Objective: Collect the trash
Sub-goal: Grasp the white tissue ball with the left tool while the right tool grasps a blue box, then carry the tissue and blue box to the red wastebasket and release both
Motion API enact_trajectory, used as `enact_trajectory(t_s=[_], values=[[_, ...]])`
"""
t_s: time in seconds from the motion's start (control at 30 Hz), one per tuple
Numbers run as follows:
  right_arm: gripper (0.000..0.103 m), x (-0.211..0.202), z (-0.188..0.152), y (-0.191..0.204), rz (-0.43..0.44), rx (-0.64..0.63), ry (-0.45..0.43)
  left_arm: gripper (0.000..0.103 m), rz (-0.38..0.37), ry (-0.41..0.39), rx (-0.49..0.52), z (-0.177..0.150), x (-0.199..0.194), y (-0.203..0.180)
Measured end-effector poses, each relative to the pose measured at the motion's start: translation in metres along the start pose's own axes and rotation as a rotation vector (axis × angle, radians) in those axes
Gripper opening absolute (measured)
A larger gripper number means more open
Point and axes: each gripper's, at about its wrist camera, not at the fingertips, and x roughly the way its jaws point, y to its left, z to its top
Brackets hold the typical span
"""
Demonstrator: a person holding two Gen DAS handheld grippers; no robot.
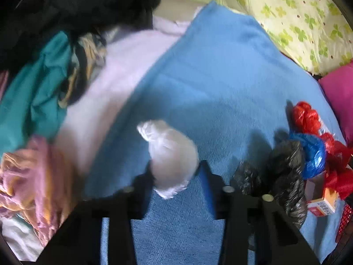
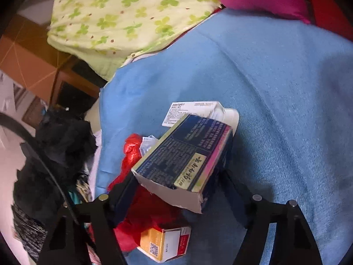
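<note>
— Where are your left tongs (image 1: 175, 172)?

— Clamped on a white crumpled bag (image 1: 169, 154), over the blue blanket (image 1: 220, 77) on the bed; black bags (image 1: 284, 172), a blue bag (image 1: 313, 154) and red bags (image 1: 308, 119) lie near the blanket's right edge.

— And the right tongs (image 2: 176, 183)?

— Pressed against a dark blue carton (image 2: 185, 156), which sits between the fingers (image 2: 123, 194); a white box (image 2: 198, 110) lies just behind it, a red bag (image 2: 132, 150) and an orange box (image 2: 163, 245) beside it.
</note>
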Motion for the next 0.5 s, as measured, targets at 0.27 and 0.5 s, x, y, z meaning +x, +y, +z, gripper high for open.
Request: enact_trajectory(t_s=[0.27, 0.5], values=[[0.072, -0.004, -0.001, -0.007, 0.021, -0.019, 0.04, 0.024, -0.008, -0.077, 0.047, -0.022, -0.028, -0.005], [0.072, -0.038, -0.006, 0.004, 0.039, -0.099, -0.028, 0.024, -0.057, -0.182, 0.128, -0.03, -0.087, -0.04]])
